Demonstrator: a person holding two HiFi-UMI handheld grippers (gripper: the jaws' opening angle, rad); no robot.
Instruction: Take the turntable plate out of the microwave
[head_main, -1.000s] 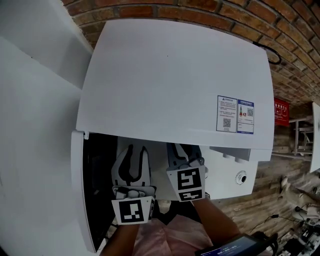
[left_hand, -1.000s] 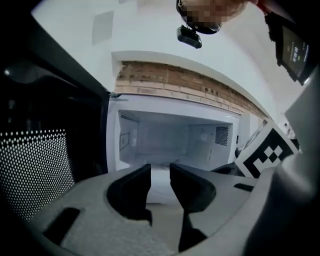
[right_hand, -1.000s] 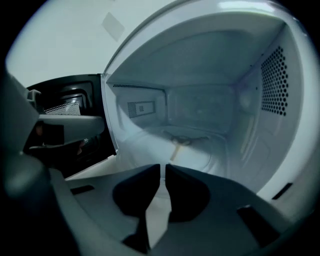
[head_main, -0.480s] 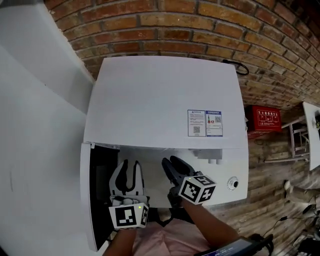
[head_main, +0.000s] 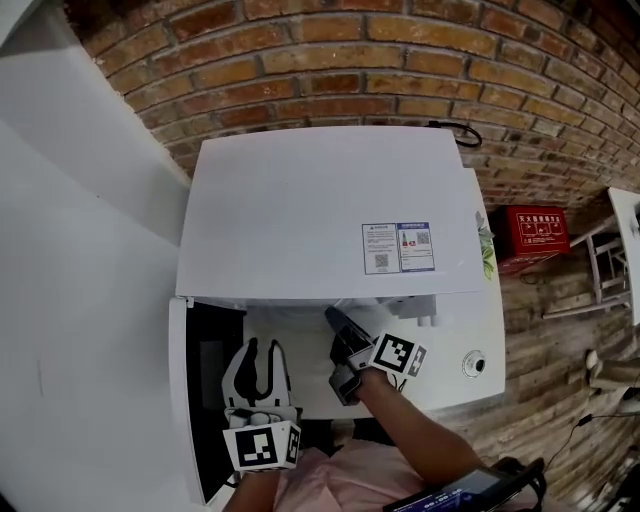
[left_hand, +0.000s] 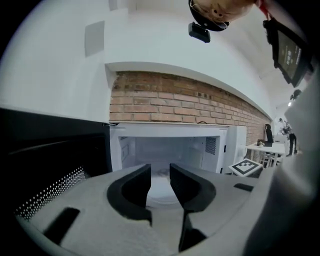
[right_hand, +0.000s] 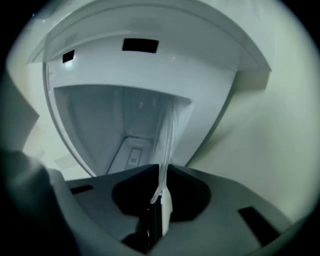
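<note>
Rolled onto its side since a second ago, the right gripper (head_main: 336, 325) is closing its jaws on the near rim of the plate (right_hand: 167, 132), which lies flat inside the microwave (head_main: 320, 210) and stretches away from them. The left gripper (head_main: 257, 372), jaws slightly apart and empty, hangs nearer, to the left.

Brick wall (head_main: 330, 60) behind; plank floor (head_main: 560, 390) (right).

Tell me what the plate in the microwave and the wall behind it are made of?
Plate: probably glass, smooth and see-through; the inside of the microwave shows through it. Wall: brick, rough reddish blocks with pale mortar lines.
</note>
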